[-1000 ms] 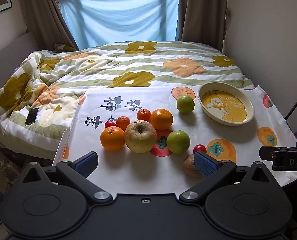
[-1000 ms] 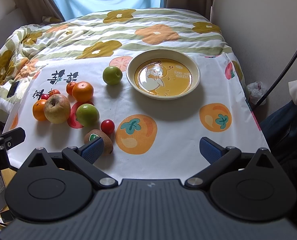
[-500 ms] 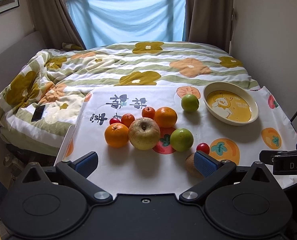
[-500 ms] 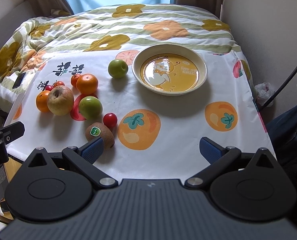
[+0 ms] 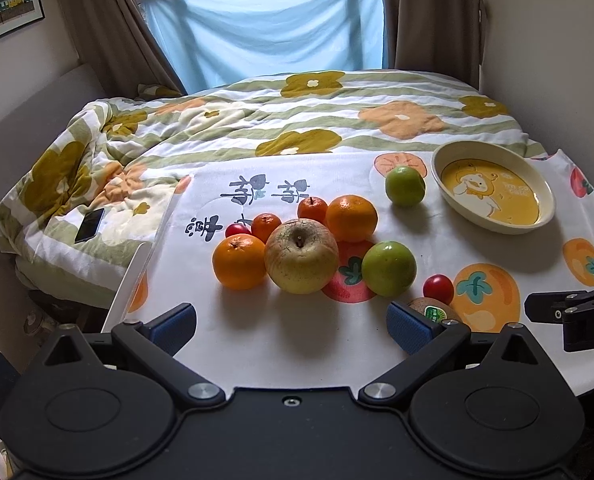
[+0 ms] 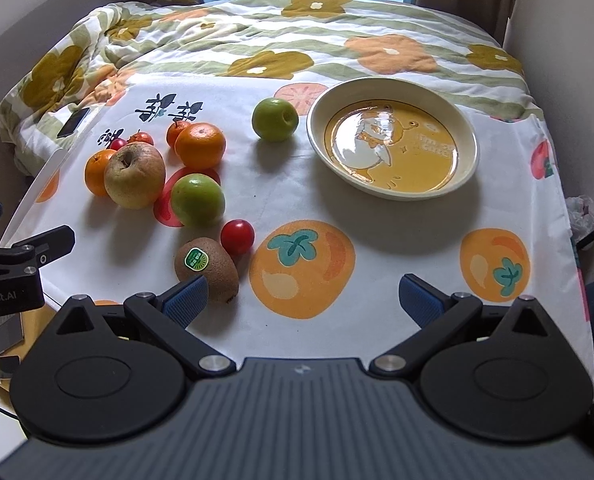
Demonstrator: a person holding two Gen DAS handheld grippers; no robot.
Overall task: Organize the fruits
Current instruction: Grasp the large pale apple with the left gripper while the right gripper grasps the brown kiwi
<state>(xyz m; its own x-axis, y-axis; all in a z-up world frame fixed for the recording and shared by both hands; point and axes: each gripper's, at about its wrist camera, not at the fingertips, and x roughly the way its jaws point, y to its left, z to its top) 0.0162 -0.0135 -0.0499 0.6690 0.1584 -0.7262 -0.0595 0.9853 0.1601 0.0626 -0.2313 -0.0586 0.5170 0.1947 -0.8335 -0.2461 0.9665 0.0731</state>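
Kiwi (image 6: pixel 206 268) | touching right tool (image 6: pixel 301 300) left pad (spread wide)

You get soft daylight from the window behind the pale blue cloth (image 5: pixel 273 28) at the far end of the bed, so the round yellowish apple (image 5: pixel 301 256) and the other fruits throw gentle shadows toward you on the white printed tablecloth (image 5: pixel 297 332), and the room reads bright without harsh contrast. In the right wrist view the cream dish with the yellow duck picture (image 6: pixel 393 140) carries a white glare patch. Both views are sharp at centre, but fisheye bending curves the walls and edges, and the corners fall off to black.
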